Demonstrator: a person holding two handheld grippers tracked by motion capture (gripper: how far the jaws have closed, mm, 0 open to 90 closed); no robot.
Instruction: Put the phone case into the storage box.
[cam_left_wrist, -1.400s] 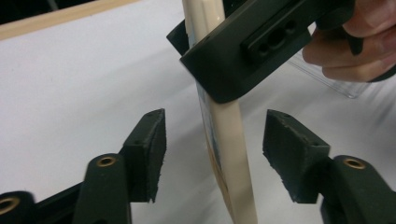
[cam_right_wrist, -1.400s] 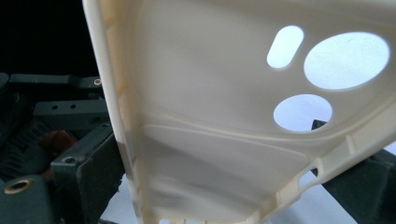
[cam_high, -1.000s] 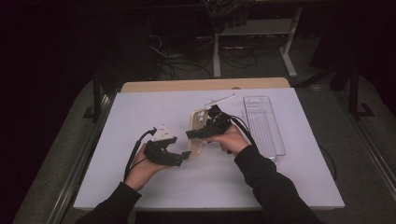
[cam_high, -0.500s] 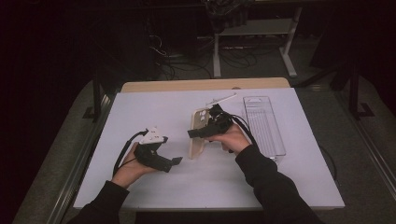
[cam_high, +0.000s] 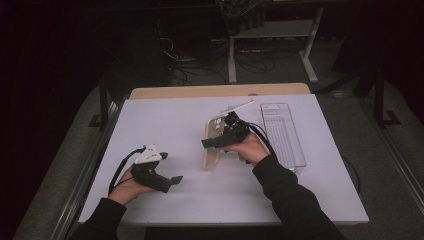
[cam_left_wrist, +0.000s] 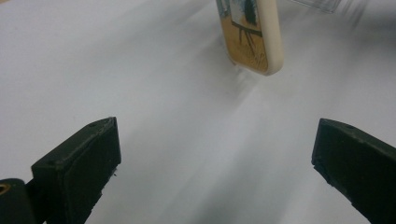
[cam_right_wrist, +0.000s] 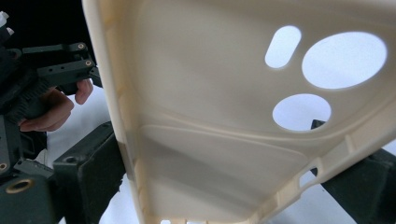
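A cream phone case (cam_high: 212, 150) stands on its end on the white table sheet (cam_high: 165, 120), with my right gripper (cam_high: 209, 142) shut on it. The right gripper view looks into the empty case (cam_right_wrist: 224, 116), camera cutouts at the upper right, with my right gripper (cam_right_wrist: 224, 186) having one black jaw on each long side. My left gripper (cam_high: 170, 169) sits to the left of the case, apart from it. Its jaws have just been opening, and my left gripper (cam_left_wrist: 215, 140) now stands open with only bare sheet between the jaws. The case (cam_left_wrist: 254, 37) shows farther off, with a brown print on it.
A clear plastic tray (cam_high: 282, 132) lies on the sheet right of the case. A thin white strip (cam_high: 240, 106) lies behind it. A wooden edge (cam_high: 220, 91) borders the far side. Cables and stand legs sit on the dark floor beyond. The other hand and its gripper (cam_right_wrist: 51, 70) show behind the case.
My left gripper drew away from the case, leftward and toward the near edge, and its jaws spread wider. The right gripper and the case stayed put.
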